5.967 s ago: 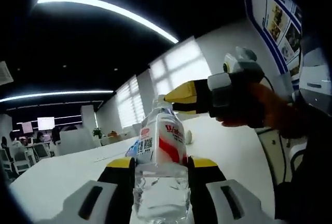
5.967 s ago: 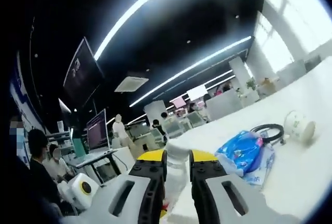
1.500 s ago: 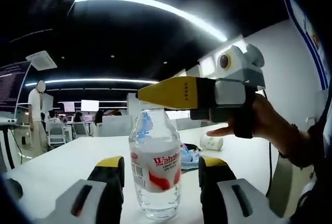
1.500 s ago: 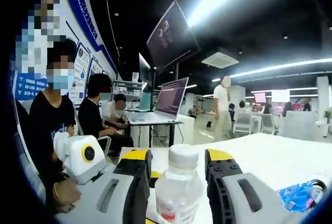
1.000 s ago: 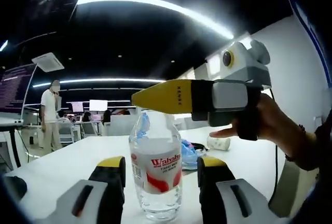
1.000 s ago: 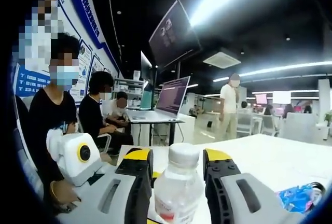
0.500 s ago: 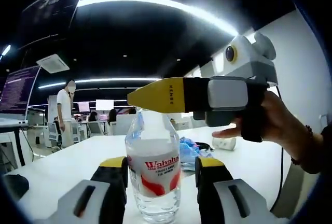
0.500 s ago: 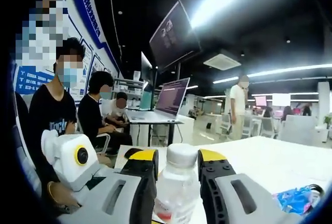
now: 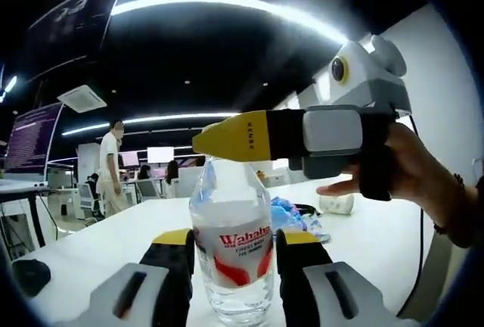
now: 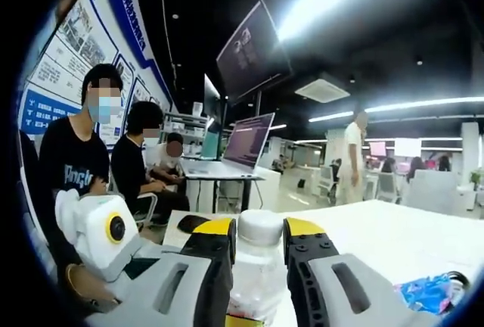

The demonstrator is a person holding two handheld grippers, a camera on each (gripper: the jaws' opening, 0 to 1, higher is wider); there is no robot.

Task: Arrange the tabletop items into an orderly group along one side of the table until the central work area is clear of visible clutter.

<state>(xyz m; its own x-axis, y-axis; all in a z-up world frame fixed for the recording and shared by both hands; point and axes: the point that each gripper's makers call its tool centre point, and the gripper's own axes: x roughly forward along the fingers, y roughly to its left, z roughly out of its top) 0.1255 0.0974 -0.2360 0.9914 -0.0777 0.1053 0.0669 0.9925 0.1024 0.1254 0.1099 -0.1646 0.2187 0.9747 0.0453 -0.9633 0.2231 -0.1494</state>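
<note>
On the white table (image 9: 98, 244) stands the Wahaha water bottle (image 9: 231, 240), upright; left gripper (image 9: 231, 247) jaws pinch its body, right gripper (image 10: 259, 247) jaws pinch its cap (image 10: 259, 228).

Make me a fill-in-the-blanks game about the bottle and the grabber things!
1. The water bottle has a white and ___ label.
2. The left gripper has its jaws on both sides of the bottle's ___ part.
3. The right gripper has its jaws around the bottle's white ___.
4. Behind the bottle, on the table, lies a crumpled ___ bag.

Missing words: red; lower; cap; blue
</note>
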